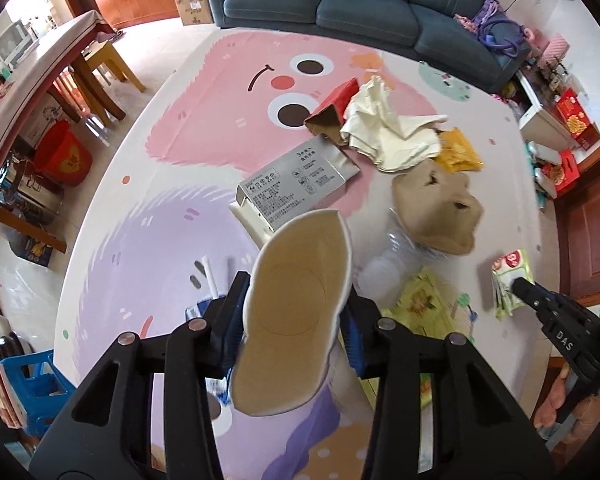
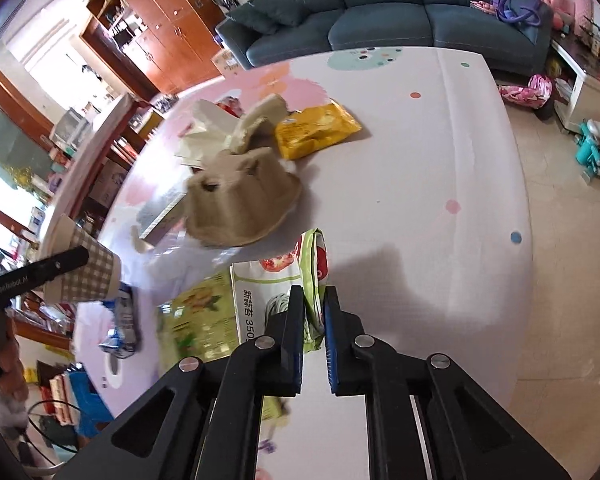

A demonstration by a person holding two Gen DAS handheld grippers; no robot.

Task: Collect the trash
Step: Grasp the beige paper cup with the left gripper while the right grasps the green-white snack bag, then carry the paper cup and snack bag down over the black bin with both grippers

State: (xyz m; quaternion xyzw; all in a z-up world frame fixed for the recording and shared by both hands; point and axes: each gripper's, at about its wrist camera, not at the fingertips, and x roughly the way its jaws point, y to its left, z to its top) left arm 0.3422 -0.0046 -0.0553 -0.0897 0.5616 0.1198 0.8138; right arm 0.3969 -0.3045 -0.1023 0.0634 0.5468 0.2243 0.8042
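The left gripper's fingers pinched a paper cup at lower centre of the left wrist view, its open mouth facing the camera above the table. The right gripper had its fingers nipped on the edge of a green-and-white wrapper, low centre in the right wrist view, just below a brown egg carton and a yellow packet.

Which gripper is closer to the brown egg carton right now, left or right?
It looks like the right. The right gripper, shut on the green wrapper, sits just short of the egg carton. The left gripper holds the paper cup off to the carton's side, apparently farther away.
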